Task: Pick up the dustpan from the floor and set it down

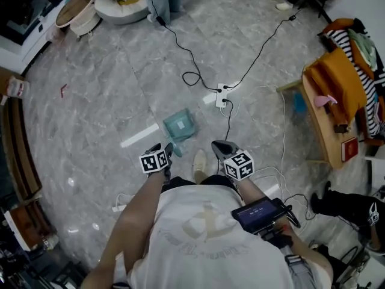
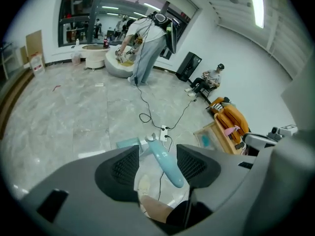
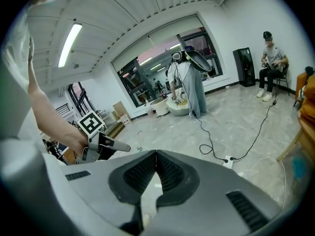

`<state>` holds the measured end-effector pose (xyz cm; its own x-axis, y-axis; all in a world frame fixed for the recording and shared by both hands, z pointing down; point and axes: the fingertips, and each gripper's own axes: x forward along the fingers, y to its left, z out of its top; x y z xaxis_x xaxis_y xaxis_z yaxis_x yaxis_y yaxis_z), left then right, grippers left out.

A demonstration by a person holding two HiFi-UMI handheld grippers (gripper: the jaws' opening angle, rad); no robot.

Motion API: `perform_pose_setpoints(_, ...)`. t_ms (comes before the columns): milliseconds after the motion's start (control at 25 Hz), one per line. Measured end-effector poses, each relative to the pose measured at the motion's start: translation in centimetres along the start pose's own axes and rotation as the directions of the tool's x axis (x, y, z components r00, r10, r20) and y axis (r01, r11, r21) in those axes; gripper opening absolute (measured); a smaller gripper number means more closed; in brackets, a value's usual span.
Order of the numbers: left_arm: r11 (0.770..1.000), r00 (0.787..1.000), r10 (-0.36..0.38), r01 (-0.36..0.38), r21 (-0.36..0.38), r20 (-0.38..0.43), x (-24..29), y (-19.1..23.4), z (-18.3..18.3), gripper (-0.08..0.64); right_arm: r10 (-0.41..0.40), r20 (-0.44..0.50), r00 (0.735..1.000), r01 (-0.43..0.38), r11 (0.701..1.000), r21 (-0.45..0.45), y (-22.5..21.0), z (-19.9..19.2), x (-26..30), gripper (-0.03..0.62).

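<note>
Glossy marble floor (image 1: pixel 90 119); teal plastic dustpan (image 1: pixel 179 126), rounded handle (image 2: pixel 166 163) between wide left tool (image 1: pixel 166 152); right tool (image 3: pixel 156 168) closed

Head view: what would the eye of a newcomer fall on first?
The pale blue dustpan on the grey floor, just ahead of the left gripper, whose open jaws stand either side of its handle. Next, the white power strip beyond it, and the orange cloth at right.

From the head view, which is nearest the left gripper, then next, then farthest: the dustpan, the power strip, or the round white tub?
1. Dustpan, just ahead of the left gripper.
2. Power strip, farther ahead, rightward.
3. Round white tub, far top left.
</note>
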<state>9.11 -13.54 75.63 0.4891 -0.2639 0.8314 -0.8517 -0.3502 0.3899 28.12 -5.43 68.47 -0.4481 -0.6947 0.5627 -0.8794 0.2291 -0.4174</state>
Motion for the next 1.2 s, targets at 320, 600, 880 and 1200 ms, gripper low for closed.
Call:
perform_pose_setpoints(320,0.976,0.997,0.059,-0.069,-0.207,-0.051,3.6,0.2,-1.5,0.278,-0.03,-0.041,0.999,0.032,0.999,0.032,-1.5,-2.0,-1.8,0.017)
perform_pose_setpoints(600,0.945,0.975,0.176,-0.206,-0.254,-0.139,6.1,1.6,-1.7,0.276,-0.076,-0.051,0.996,0.077,0.997,0.02,-2.4,-2.5,-2.7,0.017)
perform_pose_setpoints(880,0.937,0.96,0.182,-0.235,-0.258,-0.211,7.8,1.1,-3.2,0.173,-0.114,-0.064,0.991,0.117,0.992,0.051,-3.3,-3.7,-3.9,0.017)
perform_pose_setpoints(1200,0.929,0.945,0.245,-0.293,-0.225,-0.217,6.3,2.8,-3.3,0.12,-0.097,-0.06,0.994,0.099,0.995,0.033,-3.0,-3.0,-3.2,0.017)
